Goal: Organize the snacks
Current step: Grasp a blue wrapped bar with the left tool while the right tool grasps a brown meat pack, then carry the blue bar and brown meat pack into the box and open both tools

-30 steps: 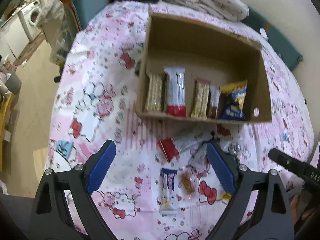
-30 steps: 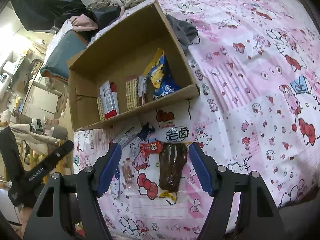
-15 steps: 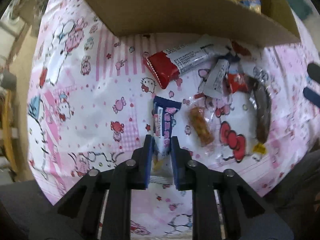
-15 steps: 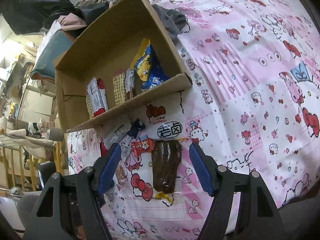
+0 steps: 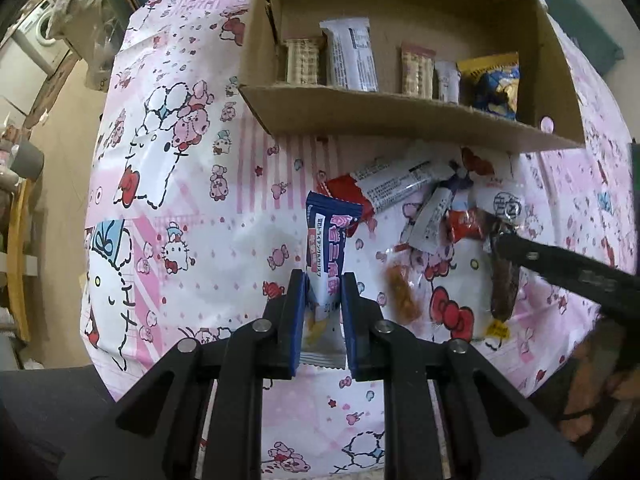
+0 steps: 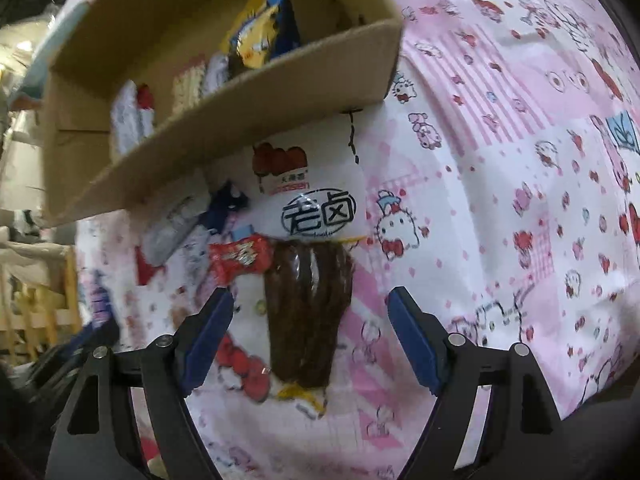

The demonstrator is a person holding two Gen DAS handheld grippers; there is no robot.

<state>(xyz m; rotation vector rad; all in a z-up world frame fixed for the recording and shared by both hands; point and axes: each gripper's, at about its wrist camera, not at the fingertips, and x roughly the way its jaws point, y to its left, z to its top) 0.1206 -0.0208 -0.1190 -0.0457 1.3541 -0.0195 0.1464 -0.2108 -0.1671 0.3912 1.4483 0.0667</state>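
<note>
1. the left gripper (image 5: 322, 312) is clenched on the blue bar (image 5: 326, 256), which stands a little up from the sheet (image 5: 180, 208), near the box (image 5: 400, 120) front wall.
2. the right gripper (image 6: 310, 332) has just been opening its jaws; they stand released around the brown pack (image 6: 308, 312), which lies flat near the front edge of the sheet, pads not touching.
3. to do it well, i think: lift the bar clear over the wall, then lay it beside the row inside; lower the right jaws more before closing.
4. hidden: the low end of the bar sits behind the pads; the right view is blurred, so small packs at its left are hard to read.
</note>
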